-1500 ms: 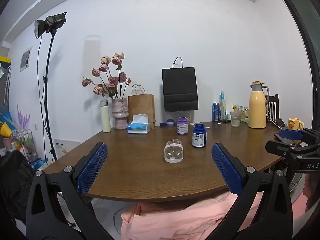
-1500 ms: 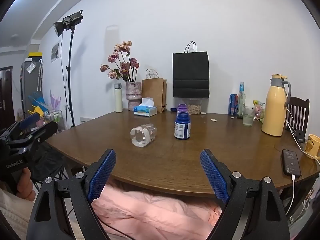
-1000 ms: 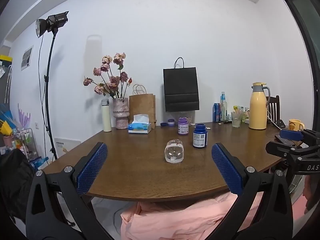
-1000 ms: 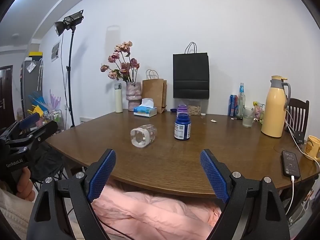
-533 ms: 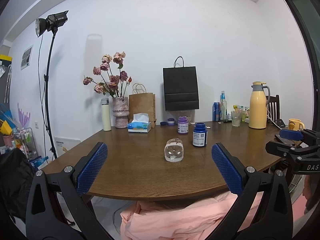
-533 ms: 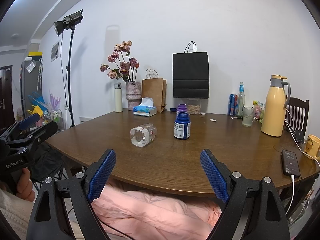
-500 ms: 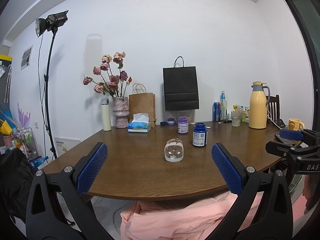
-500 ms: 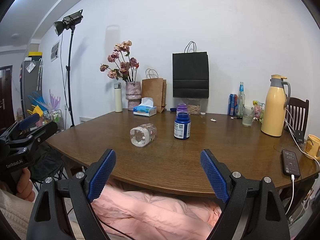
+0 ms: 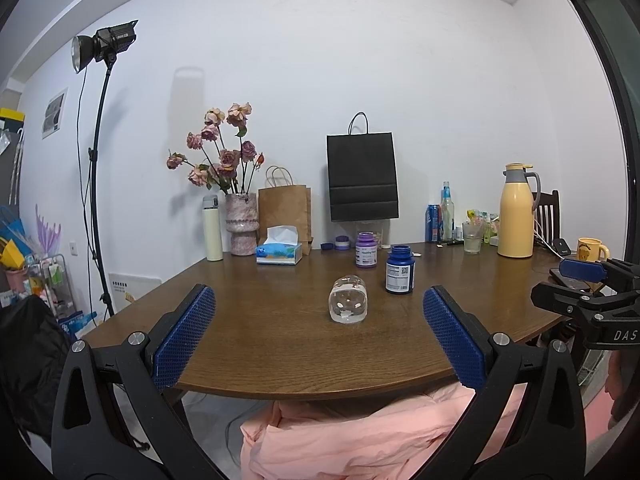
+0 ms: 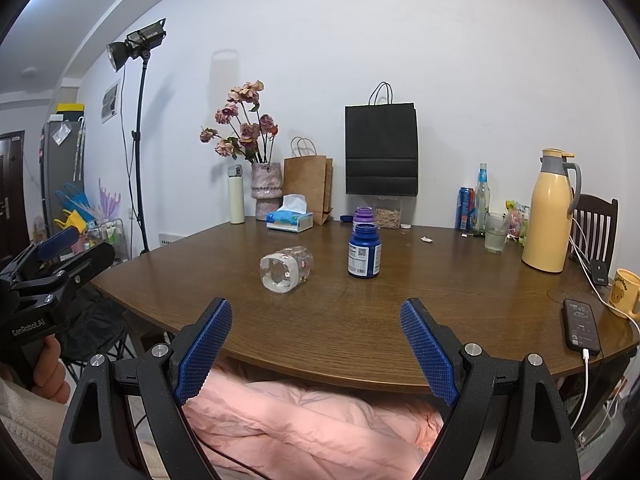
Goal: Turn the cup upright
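A clear plastic cup (image 9: 348,300) lies on its side on the brown wooden table (image 9: 260,332), its base toward the left wrist camera. In the right wrist view the cup (image 10: 286,269) shows its open mouth toward the front left. My left gripper (image 9: 318,336) is open and empty, held before the table's front edge, well short of the cup. My right gripper (image 10: 316,344) is open and empty, also at the front edge, with the cup ahead and to the left. Each gripper shows at the other view's side.
A blue pill bottle (image 10: 364,251) stands right of the cup, a purple one (image 9: 367,244) behind. Tissue box (image 9: 279,250), flower vase (image 9: 240,224), paper bags, yellow thermos (image 10: 550,212), glass, yellow mug (image 10: 624,292) and phone (image 10: 581,325) stand on the table. Pink cloth lies below the edge.
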